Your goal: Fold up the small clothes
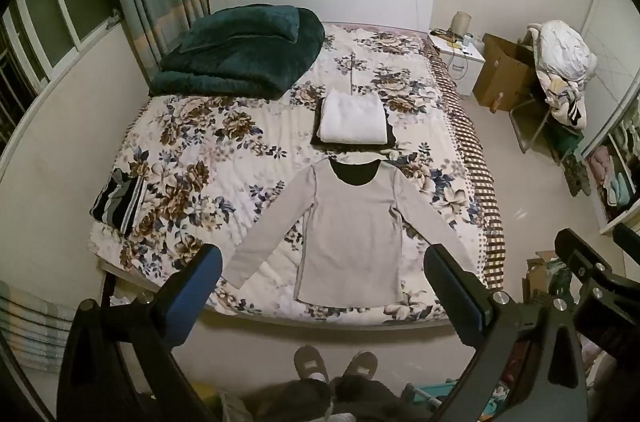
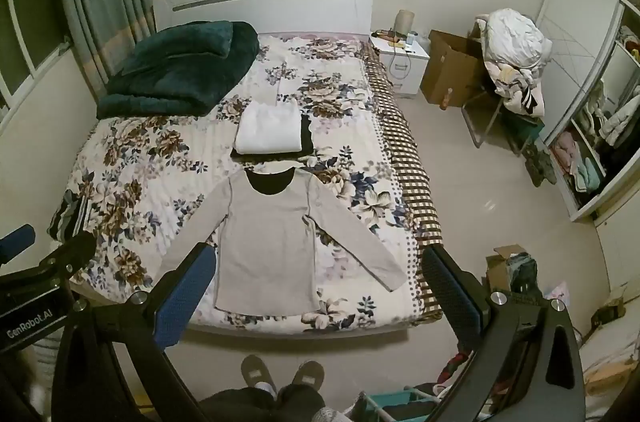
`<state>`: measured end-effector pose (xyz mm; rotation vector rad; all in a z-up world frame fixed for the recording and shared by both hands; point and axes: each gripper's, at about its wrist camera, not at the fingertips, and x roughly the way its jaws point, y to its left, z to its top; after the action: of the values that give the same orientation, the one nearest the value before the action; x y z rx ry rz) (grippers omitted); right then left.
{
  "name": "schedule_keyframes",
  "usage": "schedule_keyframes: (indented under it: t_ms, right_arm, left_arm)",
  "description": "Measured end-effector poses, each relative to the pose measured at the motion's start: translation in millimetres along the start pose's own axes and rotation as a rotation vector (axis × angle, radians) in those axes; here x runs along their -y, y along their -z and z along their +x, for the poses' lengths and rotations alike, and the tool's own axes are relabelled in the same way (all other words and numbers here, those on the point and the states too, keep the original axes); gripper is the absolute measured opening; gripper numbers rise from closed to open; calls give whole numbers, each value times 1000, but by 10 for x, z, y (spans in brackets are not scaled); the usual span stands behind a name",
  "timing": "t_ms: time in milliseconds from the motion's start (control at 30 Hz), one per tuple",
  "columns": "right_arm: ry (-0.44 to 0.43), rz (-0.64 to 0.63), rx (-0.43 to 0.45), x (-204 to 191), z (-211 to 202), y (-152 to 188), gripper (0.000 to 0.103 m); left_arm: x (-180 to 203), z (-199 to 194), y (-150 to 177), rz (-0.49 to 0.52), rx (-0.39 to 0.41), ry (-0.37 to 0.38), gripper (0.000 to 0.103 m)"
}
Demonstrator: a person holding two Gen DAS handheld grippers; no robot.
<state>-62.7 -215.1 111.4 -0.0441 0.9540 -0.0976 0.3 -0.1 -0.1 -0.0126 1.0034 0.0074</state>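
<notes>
A light grey long-sleeved top [image 1: 350, 230] with a black neck lining lies flat, sleeves spread, at the foot of the floral bed [image 1: 208, 158]; it also shows in the right wrist view [image 2: 268, 242]. Behind it sits a folded white garment [image 1: 352, 118] on a folded dark one. My left gripper [image 1: 322, 268] is open and empty, held high above the bed's foot edge. My right gripper [image 2: 318, 272] is open and empty too, beside it, also well above the top. A striped dark garment [image 1: 116, 200] lies at the bed's left edge.
A folded dark green blanket [image 1: 240, 54] fills the bed's far left corner. A white nightstand [image 2: 404, 62], a cardboard box [image 2: 452, 70] and a chair piled with clothes [image 2: 512, 62] stand to the right. The person's slippered feet [image 1: 334, 366] stand on the floor at the bed's foot.
</notes>
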Motion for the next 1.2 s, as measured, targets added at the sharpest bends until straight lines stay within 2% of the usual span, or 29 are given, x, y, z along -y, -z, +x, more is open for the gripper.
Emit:
schedule_keyframes:
  t_ms: [733,800,933,967,1200]
  right_arm:
    - [2,-2,7,-24,-28,-43,103]
    - [2,-2,8,-28,-30,-46,103]
    - [2,-2,9,-26,-36,-53,103]
    - [3,-2,9,-28,-36,-53,103]
    - [2,-3,11,-22,-43,-55,103]
  left_arm:
    - [-3,3,1,-3,13,-1,103]
    - [-67,-62,-130,-4,15,-1,103]
    - [-77,-73,-157,-3,17,-1,103]
    - [-71,-96,-276,-3,17,0,103]
    - [-67,-102,-251,-3,20,0,103]
